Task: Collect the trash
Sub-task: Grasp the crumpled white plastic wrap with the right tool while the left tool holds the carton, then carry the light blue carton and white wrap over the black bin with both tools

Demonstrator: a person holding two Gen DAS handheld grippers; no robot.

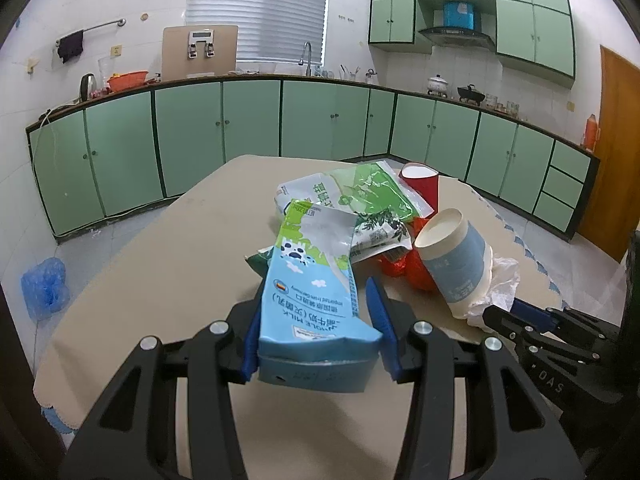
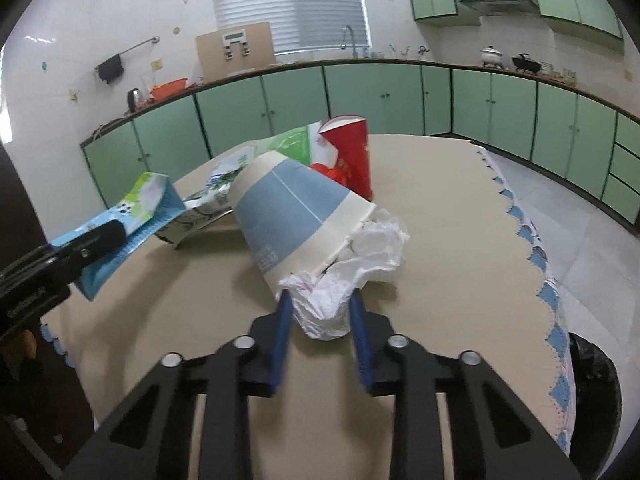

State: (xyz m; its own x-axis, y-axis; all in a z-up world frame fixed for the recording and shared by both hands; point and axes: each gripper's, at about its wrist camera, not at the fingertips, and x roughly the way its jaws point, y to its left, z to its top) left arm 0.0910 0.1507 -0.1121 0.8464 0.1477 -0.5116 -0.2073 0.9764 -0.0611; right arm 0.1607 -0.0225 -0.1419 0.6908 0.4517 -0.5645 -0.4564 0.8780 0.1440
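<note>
My left gripper point(image 1: 318, 312) is shut on a blue and green milk carton point(image 1: 312, 288), held above the beige table point(image 1: 160, 260); the carton point(image 2: 132, 220) also shows at the left of the right wrist view. My right gripper point(image 2: 320, 304) has its blue pads pressed on both sides of crumpled white plastic point(image 2: 332, 296) lying on the table. That plastic spills from the base of a tipped blue and cream paper cup point(image 2: 288, 208). Behind it lie a red paper cup point(image 2: 354, 156), green and white bags point(image 2: 280, 144) and an orange-red wrapper point(image 2: 328, 172).
A black bin point(image 2: 592, 380) stands on the floor beside the table's right edge. A blue bag point(image 1: 44, 284) lies on the floor at the left. Green kitchen cabinets point(image 1: 248, 120) line the walls behind.
</note>
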